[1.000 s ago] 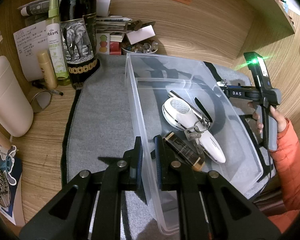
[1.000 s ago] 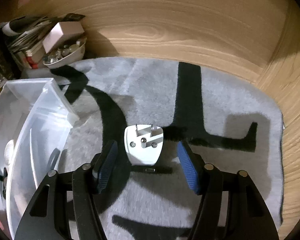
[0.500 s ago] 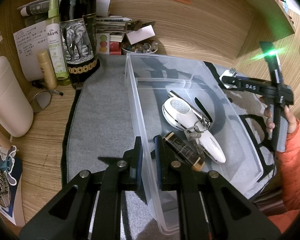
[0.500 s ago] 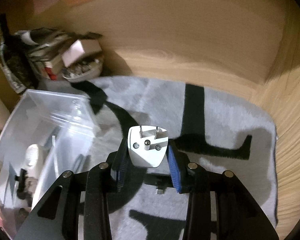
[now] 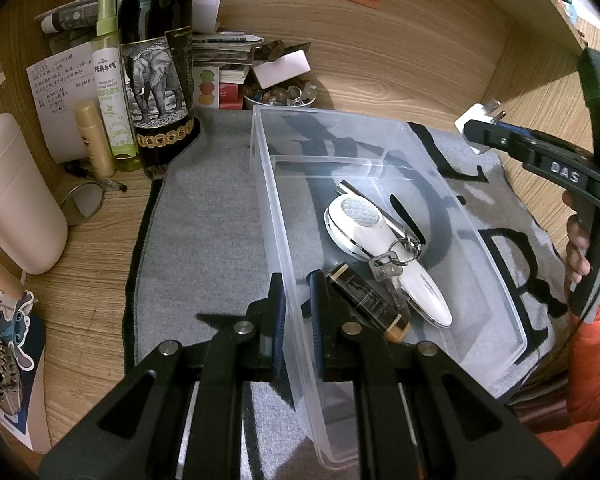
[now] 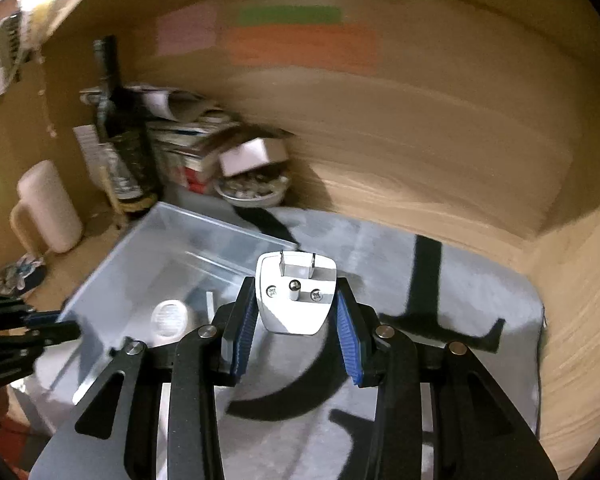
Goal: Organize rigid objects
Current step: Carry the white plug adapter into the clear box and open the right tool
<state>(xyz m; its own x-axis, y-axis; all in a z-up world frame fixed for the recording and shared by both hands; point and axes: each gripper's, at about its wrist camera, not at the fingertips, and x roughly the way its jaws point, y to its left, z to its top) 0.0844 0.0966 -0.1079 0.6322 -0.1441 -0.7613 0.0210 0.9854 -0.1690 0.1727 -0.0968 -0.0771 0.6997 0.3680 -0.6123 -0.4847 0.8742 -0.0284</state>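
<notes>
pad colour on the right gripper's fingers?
Blue, ribbed pads on black fingers, clamped on the white plug adapter. Clearest in the right wrist view.

Clear bin [image 5: 380,152] is open-topped, access from above. Far half of its floor is bare; near half is taken by white shaver [image 5: 380,256], keys [image 5: 388,264] and dark tube [image 5: 364,300]. Left tool [image 5: 296,304] straddles the near-left wall, blocking that corner. Right tool [image 6: 296,320], closed on white plug [image 6: 296,292], hangs above the grey mat [image 5: 208,220] beside the bin's far-right corner. The mat strip left of the bin is bare. Back-left worktop is crowded: wine bottle [image 5: 156,64], spray bottle [image 5: 112,88], small tube [image 5: 94,140], paper stack [image 5: 220,48], bowl of stones [image 5: 280,96]. Wooden walls close in behind and to the right.
</notes>
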